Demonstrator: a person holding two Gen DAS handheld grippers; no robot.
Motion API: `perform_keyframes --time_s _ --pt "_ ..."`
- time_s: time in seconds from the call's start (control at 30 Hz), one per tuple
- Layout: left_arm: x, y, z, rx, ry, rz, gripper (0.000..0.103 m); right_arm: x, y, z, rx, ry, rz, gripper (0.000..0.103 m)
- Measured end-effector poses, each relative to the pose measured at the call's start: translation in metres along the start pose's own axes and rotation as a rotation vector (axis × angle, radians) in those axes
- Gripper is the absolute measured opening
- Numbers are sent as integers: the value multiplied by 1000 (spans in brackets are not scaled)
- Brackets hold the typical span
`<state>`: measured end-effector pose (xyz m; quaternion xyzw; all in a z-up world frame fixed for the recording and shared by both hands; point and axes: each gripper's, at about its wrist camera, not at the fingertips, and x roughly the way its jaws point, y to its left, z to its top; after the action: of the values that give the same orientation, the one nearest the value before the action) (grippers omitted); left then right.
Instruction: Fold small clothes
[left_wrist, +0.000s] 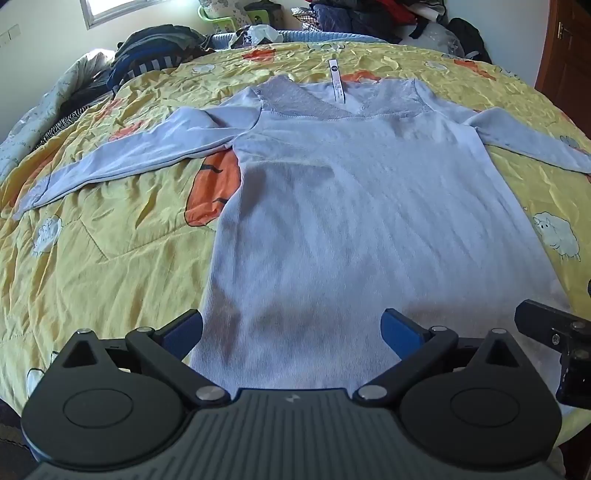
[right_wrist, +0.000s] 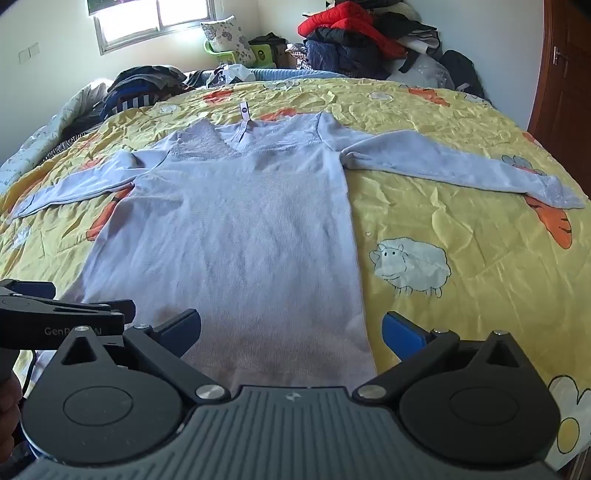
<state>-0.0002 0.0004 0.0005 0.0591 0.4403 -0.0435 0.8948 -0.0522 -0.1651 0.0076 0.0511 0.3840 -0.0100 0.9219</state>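
Hovering with fingers wide and holding nothing, the left gripper and right gripper are preparing the first fold of the flat-lying shirt, probably needing a hem grasp.

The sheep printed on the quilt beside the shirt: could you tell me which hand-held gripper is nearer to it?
Right. The right hand-held gripper sits at the hem corner just below the sheep; the left hand-held gripper is farther across the shirt.
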Motion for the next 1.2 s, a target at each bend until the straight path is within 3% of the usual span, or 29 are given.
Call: perform_keyframes --time_s 0.9,1.2 --pt "-4 -8 -7 47 3 -24 103 5 -6 -3 40 25 23 103" --pt "-10 -10 -8 55 -43 26 103 5 -6 -4 42 24 28 103"
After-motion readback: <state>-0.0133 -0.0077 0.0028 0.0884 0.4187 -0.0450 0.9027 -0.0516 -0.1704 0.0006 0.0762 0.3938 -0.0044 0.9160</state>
